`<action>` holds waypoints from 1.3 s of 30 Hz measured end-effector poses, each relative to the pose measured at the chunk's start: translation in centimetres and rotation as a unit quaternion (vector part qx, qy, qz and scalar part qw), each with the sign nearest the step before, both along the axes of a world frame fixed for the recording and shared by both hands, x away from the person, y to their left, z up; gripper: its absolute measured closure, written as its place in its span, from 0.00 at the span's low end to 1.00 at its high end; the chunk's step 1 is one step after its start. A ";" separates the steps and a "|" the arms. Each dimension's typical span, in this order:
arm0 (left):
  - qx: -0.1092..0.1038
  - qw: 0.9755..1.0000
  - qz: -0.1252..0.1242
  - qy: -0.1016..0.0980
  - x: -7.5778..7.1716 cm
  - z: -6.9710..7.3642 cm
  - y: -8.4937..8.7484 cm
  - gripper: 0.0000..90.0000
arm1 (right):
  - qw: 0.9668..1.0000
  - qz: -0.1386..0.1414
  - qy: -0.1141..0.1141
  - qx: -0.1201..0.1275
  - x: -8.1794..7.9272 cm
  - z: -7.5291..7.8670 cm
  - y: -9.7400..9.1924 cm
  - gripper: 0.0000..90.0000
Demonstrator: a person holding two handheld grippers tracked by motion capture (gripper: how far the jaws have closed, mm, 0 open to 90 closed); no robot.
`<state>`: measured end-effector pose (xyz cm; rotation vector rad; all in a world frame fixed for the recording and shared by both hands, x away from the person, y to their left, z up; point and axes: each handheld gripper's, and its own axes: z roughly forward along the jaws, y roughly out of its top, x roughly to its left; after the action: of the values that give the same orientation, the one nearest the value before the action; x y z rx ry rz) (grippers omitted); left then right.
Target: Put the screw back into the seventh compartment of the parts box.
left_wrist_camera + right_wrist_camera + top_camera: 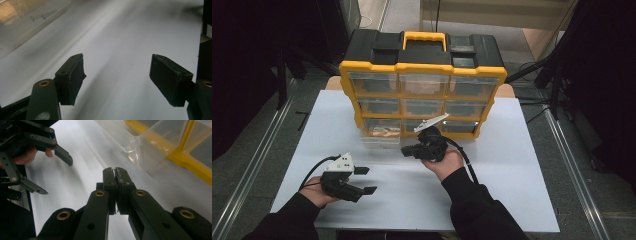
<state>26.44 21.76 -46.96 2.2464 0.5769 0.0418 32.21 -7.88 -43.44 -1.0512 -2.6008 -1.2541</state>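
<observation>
A yellow and black organiser case (422,70) stands upright at the back of the white table (512,165), its front showing clear drawers. One clear drawer (379,137) is pulled out at the bottom left; it holds screws (42,16). My left gripper (368,180) rests near the table's front left, its jaws wide open over bare table (117,62). My right gripper (404,150) hovers in front of the case beside the pulled drawer (135,145) and points left. Its jaws are shut with nothing between them (114,170). It looks toward the open left gripper (58,178).
A metal rail (257,165) runs along the left side of the table and another (577,170) along the right. Dark stands and cables sit at the back right (552,75). White table surface stretches between both grippers and to the right.
</observation>
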 end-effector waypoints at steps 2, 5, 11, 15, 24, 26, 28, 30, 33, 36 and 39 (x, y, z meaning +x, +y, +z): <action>-0.001 1.000 0.002 0.000 0.0 0.0 0.0 0.31 | 1.000 -0.001 -0.001 0.001 0.0 0.3 0.0 0.99; -0.001 1.000 0.004 -0.002 0.0 0.0 0.1 0.31 | 1.000 0.001 -0.003 0.005 0.0 0.7 0.0 0.99; -0.001 1.000 0.004 0.000 0.1 0.0 0.1 0.31 | 1.000 0.002 -0.006 0.006 0.1 1.5 0.3 0.99; 0.000 1.000 0.004 -0.001 0.1 0.0 0.1 0.31 | 1.000 0.004 -0.009 0.004 0.2 2.2 0.5 0.99; -0.002 1.000 0.005 -0.001 0.1 -0.1 0.1 0.31 | 1.000 0.002 -0.011 0.005 0.6 3.4 0.7 0.99; -0.002 1.000 0.005 -0.002 0.1 0.0 0.2 0.31 | 1.000 0.002 -0.012 0.005 0.6 3.7 0.8 0.99; -0.002 1.000 0.005 -0.002 0.1 0.0 0.2 0.31 | 1.000 0.002 -0.011 0.004 0.7 3.8 0.9 0.99; -0.005 1.000 0.007 -0.004 0.1 0.0 0.2 0.31 | 1.000 0.003 -0.012 0.004 0.8 4.1 1.1 0.99; -0.004 1.000 0.008 -0.004 0.1 0.0 0.2 0.31 | 1.000 0.002 -0.011 0.005 1.1 4.3 1.2 0.99; -0.004 1.000 0.008 -0.003 0.1 0.0 0.2 0.31 | 1.000 0.001 -0.012 0.007 1.3 4.6 1.3 0.99; -0.003 1.000 0.007 -0.003 0.1 0.0 0.2 0.31 | 1.000 -0.001 -0.012 0.006 1.5 4.8 1.4 0.99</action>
<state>26.56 21.97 -46.96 2.2358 0.5896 0.0538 33.70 -6.45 -38.63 -1.0422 -2.6068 -1.2896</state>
